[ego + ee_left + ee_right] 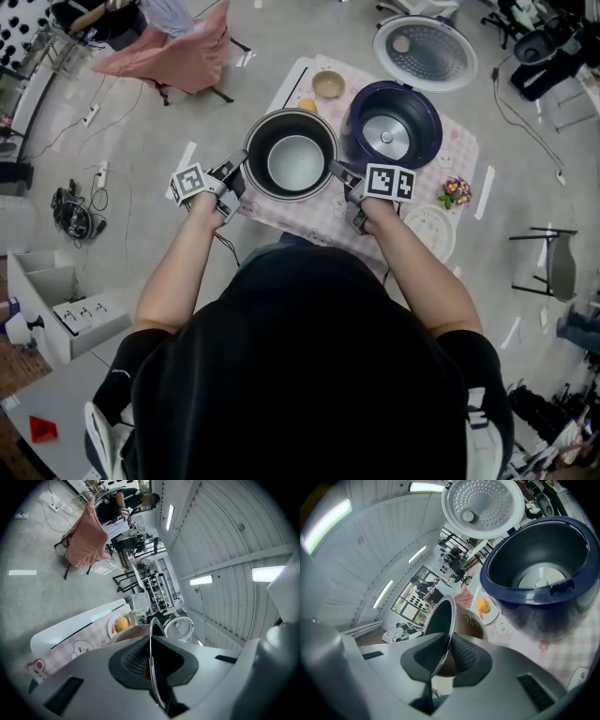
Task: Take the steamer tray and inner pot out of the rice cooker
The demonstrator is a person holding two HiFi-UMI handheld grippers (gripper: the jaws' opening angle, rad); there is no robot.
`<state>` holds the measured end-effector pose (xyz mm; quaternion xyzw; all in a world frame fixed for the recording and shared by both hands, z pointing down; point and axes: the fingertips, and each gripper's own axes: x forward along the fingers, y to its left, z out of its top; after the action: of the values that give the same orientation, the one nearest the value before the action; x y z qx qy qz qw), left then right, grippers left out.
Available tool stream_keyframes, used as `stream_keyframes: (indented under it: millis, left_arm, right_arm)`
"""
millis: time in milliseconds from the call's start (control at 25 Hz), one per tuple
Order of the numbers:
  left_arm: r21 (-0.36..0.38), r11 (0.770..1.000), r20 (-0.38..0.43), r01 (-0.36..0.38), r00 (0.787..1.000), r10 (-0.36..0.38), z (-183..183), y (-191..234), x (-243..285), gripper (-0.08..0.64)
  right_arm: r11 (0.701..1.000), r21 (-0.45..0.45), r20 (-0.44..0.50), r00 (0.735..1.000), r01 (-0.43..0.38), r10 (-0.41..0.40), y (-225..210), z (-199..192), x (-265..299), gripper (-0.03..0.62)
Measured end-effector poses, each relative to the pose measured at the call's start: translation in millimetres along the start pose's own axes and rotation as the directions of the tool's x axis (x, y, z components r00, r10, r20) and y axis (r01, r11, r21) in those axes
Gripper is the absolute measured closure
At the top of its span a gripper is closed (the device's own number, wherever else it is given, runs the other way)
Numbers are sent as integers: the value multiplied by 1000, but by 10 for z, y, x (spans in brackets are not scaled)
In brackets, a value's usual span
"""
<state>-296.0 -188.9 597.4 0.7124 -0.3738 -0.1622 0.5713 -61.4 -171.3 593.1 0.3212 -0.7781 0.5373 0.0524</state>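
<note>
I hold the metal inner pot (291, 155) by its rim from both sides, over the pink checked cloth (309, 220), left of the dark blue rice cooker (394, 127). My left gripper (234, 173) is shut on the rim's left edge. In the left gripper view that thin rim (152, 634) runs between the pads of the left gripper (151, 660). My right gripper (342, 173) is shut on the right edge, and the right gripper view shows the rim (447, 616) pinched in the right gripper (446, 656). The cooker (534, 573) stands empty with its lid (427, 52) open. A white round tray (429, 230) lies right of my right hand.
A small bowl (328, 84) and a plate with an orange item (307, 106) sit at the table's far side. A small bunch of flowers (457, 192) lies at the right. A chair draped in pink fabric (183, 52) stands beyond the table's left end.
</note>
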Motion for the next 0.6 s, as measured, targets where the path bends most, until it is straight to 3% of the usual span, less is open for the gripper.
stream_keyframes:
  millis: [240, 600]
  left_arm:
    - [-106, 993, -22, -60, 998, 58, -254, 480, 60, 525]
    - [-129, 988, -46, -88, 996, 83, -414, 851, 82, 525]
  right_arm:
    - [999, 40, -42, 999, 26, -24, -355, -264, 134, 543]
    - [995, 79, -93, 994, 69, -61, -670, -580, 251, 540]
